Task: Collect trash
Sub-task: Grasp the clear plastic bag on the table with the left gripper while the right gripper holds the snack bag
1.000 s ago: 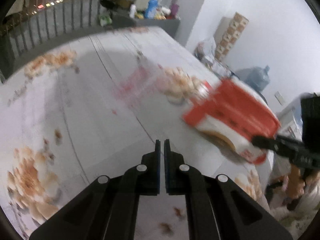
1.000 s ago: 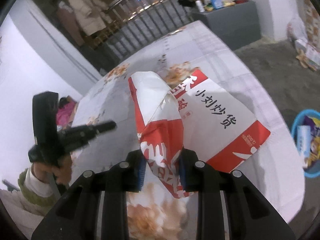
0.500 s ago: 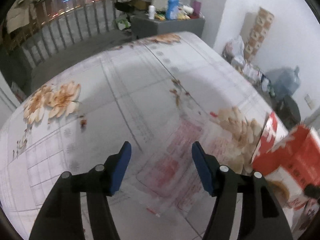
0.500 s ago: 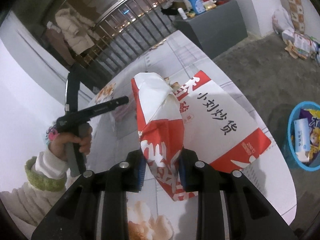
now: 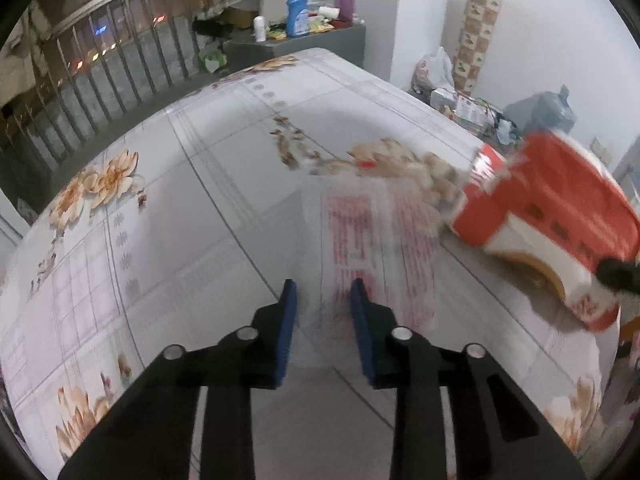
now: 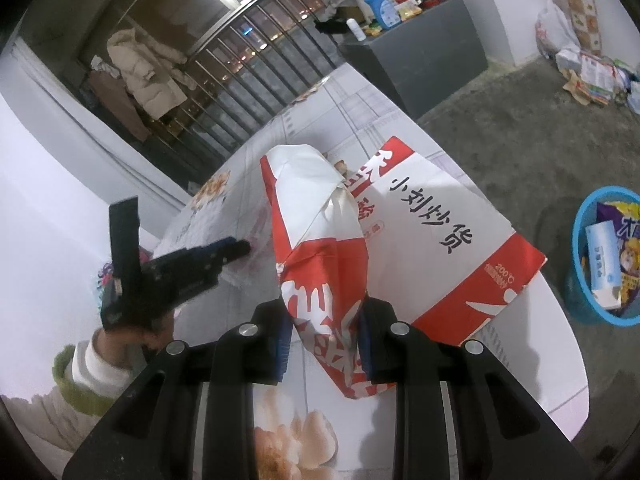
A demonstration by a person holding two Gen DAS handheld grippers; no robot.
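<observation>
The right gripper (image 6: 322,332) pinches a red-and-white paper bag (image 6: 320,240) above the flowered table (image 6: 540,380). The left gripper (image 5: 323,300) hovers with jaws spread around a clear printed wrapper (image 5: 372,240) lying on the table. Farther off on the floor sits a blue basket (image 6: 576,240) of trash.

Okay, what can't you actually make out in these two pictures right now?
- Left wrist view: the clear printed wrapper ahead of the left claw is motion-blurred; its red text is unreadable.
- Right wrist view: whether the red-and-white paper bag holds anything; its folded paper hides the inside.
- Right wrist view: the blue basket is cut off by the frame edge, so its full contents are unseen.
- Left wrist view: the right claw is mostly cropped.
</observation>
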